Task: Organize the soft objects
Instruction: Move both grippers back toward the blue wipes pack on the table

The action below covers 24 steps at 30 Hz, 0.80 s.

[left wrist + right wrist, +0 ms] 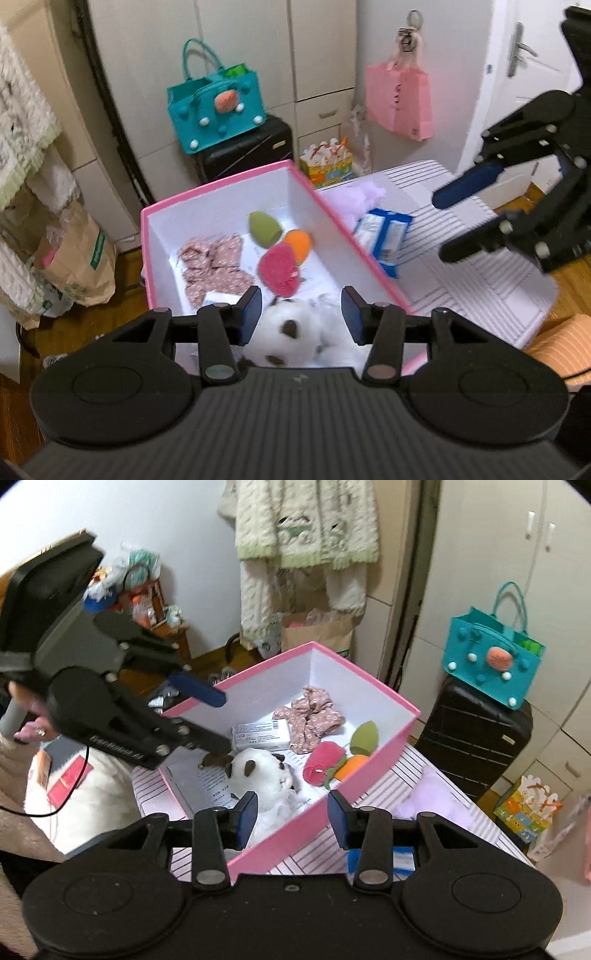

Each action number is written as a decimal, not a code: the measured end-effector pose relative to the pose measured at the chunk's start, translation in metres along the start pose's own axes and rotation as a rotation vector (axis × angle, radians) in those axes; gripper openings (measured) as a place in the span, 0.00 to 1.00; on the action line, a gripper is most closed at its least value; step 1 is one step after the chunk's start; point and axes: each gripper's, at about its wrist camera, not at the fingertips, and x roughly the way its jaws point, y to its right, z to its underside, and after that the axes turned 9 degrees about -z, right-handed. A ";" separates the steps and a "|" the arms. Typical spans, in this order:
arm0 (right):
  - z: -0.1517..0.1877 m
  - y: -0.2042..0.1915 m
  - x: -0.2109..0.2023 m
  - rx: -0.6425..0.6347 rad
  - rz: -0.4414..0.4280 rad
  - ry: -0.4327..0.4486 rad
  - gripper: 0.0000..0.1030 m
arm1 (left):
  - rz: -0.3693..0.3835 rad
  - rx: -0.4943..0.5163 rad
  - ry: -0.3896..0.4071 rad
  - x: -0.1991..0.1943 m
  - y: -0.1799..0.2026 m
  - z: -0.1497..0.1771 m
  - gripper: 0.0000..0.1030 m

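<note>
Both the left gripper (301, 314) and right gripper (291, 819) gape empty at lower frame, the fluffy white plush toy (266, 779) already in the pink cardboard box (369, 771), while the blue-and-white packet (384, 232) and pale lilac soft thing (360, 201) wait outside at centre right.

In the pink box (369, 771) with white inner walls lies my white plush toy (264, 775), dark-eared, slumped on its side at the near end on printed paper. Beyond it sits a crumpled floral pink cloth (314, 716). Toward the far side, a green egg-shaped sponge (364, 734), an orange one (352, 766) and a red round pad (323, 762) cluster together, touching.
</note>
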 end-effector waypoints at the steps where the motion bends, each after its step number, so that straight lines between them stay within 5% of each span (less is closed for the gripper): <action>1: 0.004 0.001 -0.006 0.008 0.004 0.011 0.45 | 0.003 0.008 0.005 -0.004 0.005 -0.001 0.45; 11: 0.049 0.024 -0.050 0.068 0.041 0.090 0.50 | 0.064 0.079 0.078 -0.036 0.068 -0.009 0.48; 24: 0.103 0.080 -0.058 0.147 0.026 0.227 0.51 | 0.111 0.042 0.104 -0.008 0.135 -0.008 0.49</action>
